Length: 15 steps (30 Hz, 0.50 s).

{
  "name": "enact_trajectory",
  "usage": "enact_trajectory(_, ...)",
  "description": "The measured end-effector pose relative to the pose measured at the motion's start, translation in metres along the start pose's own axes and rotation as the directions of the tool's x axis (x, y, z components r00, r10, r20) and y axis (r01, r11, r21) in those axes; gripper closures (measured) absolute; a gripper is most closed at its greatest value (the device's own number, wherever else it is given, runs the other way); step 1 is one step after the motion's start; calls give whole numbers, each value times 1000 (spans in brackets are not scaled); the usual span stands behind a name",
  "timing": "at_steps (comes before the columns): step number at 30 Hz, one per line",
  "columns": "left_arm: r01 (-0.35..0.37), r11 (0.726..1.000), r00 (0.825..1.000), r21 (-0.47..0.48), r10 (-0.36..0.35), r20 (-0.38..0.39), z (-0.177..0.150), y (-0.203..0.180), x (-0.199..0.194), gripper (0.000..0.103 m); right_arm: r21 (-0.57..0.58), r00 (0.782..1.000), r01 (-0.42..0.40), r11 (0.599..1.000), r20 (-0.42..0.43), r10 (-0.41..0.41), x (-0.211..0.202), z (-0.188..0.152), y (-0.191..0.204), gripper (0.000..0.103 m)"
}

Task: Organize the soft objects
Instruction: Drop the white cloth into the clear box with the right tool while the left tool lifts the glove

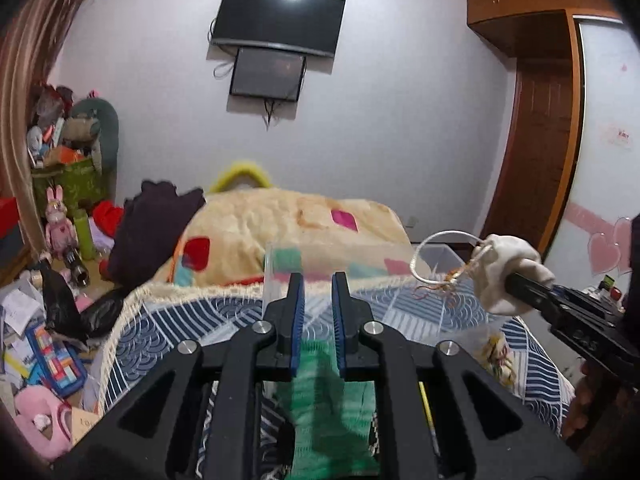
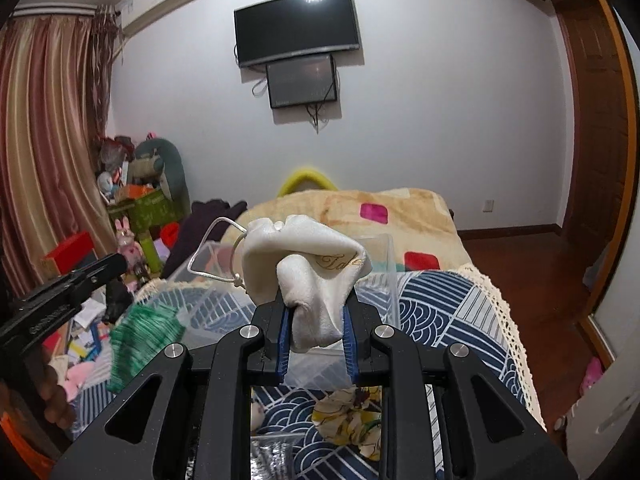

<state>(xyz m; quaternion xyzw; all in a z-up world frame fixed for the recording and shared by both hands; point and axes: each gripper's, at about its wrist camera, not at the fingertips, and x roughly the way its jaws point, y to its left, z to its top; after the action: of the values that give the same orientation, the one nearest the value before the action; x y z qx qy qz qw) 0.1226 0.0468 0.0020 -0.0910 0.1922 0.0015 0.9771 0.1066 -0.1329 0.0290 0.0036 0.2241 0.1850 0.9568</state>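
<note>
My right gripper is shut on a white drawstring pouch and holds it in the air over a clear plastic bin on the bed. The pouch and its cord loop show at the right of the left wrist view. My left gripper is open with a narrow gap and empty, above a green knitted cloth that lies below its fingers. The same cloth is blurred at the left of the right wrist view. A yellow floral fabric piece lies on the blue patterned bedspread.
A beige blanket with coloured squares covers the far bed. A dark garment lies at its left. Clutter, toys and a green box fill the floor at the left. A wooden door stands at the right.
</note>
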Motion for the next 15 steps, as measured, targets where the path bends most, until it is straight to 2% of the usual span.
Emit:
enact_trajectory(2,9,1000,1000,11,-9,-27,-8,1,-3,85,-10,1000,3,1000,-17,-4,4,-4,0,83)
enact_trajectory(3,7,1000,999,21,-6,-39,-12,0,-3,72,-14,1000,6,1000,-27,-7,6,-6,0,83)
enact_trajectory(4,-2,999,999,32,4,-51,-17,-1,-3,53,-14,999,8,1000,-37,-9,8,-8,0,83)
enact_trajectory(6,-10,999,999,49,12,-45,-26,-4,-6,39,-13,998,13,1000,-58,-14,12,-10,-2,83)
enact_trajectory(8,-9,997,999,81,13,-48,-35,-10,-8,33,-13,997,22,1000,-77,-22,17,-10,-4,83)
enact_trajectory(10,-6,996,997,88,12,-71,-40,-13,-5,17,-20,995,33,999,-95,-35,22,-8,-6,83)
enact_trajectory(15,-6,998,990,60,14,-139,-54,-11,9,14,-53,988,49,997,-143,-56,34,-5,-6,83)
